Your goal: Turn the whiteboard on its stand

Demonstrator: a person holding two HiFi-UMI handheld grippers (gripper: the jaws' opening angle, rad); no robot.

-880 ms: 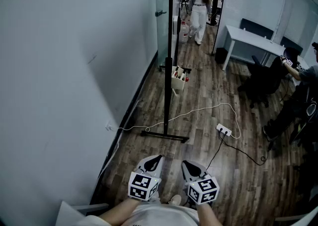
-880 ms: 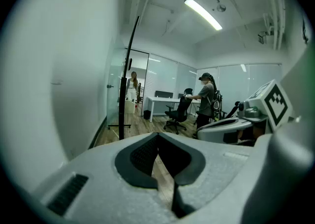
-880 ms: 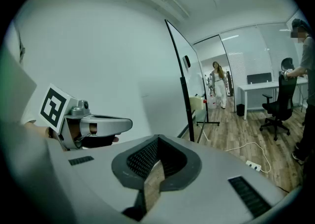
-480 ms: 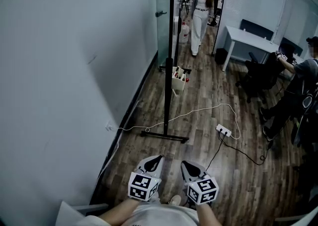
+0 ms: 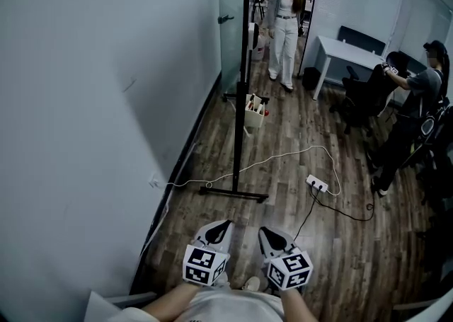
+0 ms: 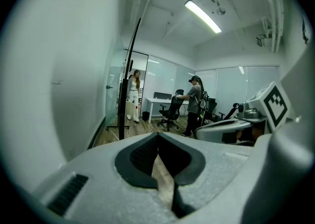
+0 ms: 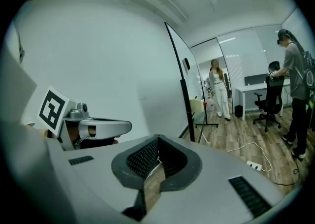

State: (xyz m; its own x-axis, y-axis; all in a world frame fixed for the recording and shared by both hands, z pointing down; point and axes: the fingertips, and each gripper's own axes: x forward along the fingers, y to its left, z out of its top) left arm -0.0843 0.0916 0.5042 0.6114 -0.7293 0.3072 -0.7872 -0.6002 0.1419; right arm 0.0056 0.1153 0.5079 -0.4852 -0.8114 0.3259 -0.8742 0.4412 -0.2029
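Left gripper (image 5: pixel 216 233) and right gripper (image 5: pixel 273 240) stay shut, empty and still while a person (image 5: pixel 286 27) walks closer, so the whiteboard (image 5: pixel 241 87) is still untouched.

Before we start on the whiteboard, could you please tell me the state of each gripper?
Left tongs: closed, empty.
Right tongs: closed, empty.

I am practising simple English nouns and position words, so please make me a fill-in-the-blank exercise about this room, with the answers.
1. The whiteboard stands on a wooden ____.
2. In the head view, the power strip lies to the ____ of the whiteboard's stand.
3. The left gripper and the right gripper both hold ____.
4. The desk is ____ in colour.
Missing words: floor; right; nothing; white.
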